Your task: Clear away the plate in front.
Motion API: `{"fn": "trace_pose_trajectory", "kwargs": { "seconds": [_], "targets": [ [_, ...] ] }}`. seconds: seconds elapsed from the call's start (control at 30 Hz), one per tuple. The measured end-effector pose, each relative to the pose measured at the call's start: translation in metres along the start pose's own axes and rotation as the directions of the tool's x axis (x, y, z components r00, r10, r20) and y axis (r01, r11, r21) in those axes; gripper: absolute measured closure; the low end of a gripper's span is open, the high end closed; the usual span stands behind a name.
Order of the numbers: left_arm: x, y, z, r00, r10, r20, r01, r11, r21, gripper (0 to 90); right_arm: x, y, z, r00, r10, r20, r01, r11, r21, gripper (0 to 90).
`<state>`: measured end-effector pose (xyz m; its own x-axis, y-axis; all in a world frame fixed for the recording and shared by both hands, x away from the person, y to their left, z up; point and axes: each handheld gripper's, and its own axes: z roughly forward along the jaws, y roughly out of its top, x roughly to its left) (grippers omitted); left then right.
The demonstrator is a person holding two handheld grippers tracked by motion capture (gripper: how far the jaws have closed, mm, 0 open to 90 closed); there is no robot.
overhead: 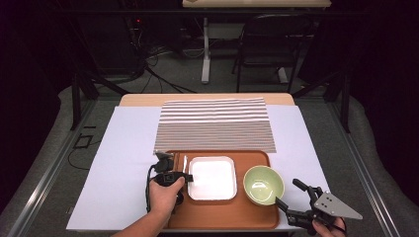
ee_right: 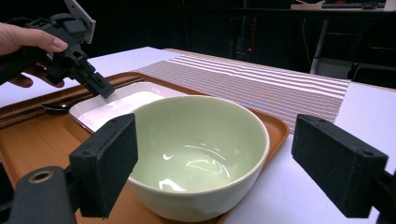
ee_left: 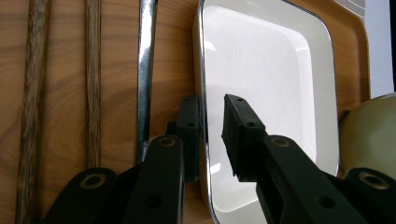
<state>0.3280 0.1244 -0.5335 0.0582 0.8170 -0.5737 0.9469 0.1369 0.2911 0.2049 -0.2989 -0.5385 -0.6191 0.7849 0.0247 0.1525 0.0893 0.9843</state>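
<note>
A white square plate [overhead: 213,177] [ee_left: 261,70] lies on a brown tray [overhead: 217,217] with a pale green bowl [overhead: 263,184] [ee_right: 201,140] to its right. My left gripper [overhead: 190,178] [ee_left: 212,107] straddles the plate's left rim, one jaw outside it and one inside. A gap shows between the inner jaw and the rim, so it is open. My right gripper [overhead: 288,192] [ee_right: 224,163] sits off the tray's right front corner, wide open, with the bowl just ahead of its jaws and not touched.
A metal spoon [ee_left: 145,70] and two dark wooden chopsticks [ee_left: 32,93] lie on the tray left of the plate. A striped mat [overhead: 215,123] covers the table behind the tray, on a white sheet [overhead: 128,148]. Chairs and desk legs stand beyond the far edge.
</note>
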Motion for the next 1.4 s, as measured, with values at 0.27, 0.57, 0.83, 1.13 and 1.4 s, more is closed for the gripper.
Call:
{"fn": "trace_pose_trajectory", "kwargs": {
  "seconds": [0.27, 0.57, 0.83, 1.13, 1.4],
  "targets": [
    [-0.006, 0.003, -0.009, 0.998, 0.062, -0.012, -0.062, 0.9979, -0.018, 67.6, 0.0, 0.0, 0.0, 1.0, 0.001, 0.001, -0.001, 1.0, 0.0, 14.2],
    [-0.01, 0.008, -0.022, 0.9894, 0.144, -0.024, -0.145, 0.9851, -0.092, 57.8, 0.0, 0.0, 0.0, 1.0, 0.0, 0.002, 0.0, 1.0, -0.004, 14.2],
    [-0.001, 0.011, -0.034, 0.9738, 0.208, -0.092, -0.222, 0.9567, -0.188, 47.7, -0.004, -0.001, -0.002, 0.9998, 0.009, 0.016, -0.009, 1.0, -0.006, 14.2],
    [0.015, 0.015, -0.05, 0.904, 0.358, -0.235, -0.413, 0.8715, -0.264, 45.1, -0.004, -0.001, -0.002, 0.9997, 0.016, 0.021, -0.016, 1.0, -0.005, 14.2],
    [0.035, 0.02, -0.067, 0.8794, 0.402, -0.255, -0.464, 0.8447, -0.267, 45.1, -0.003, 0.0, -0.001, 0.9998, -0.001, 0.02, 0.001, 1.0, -0.007, 14.2]
  ]
}}
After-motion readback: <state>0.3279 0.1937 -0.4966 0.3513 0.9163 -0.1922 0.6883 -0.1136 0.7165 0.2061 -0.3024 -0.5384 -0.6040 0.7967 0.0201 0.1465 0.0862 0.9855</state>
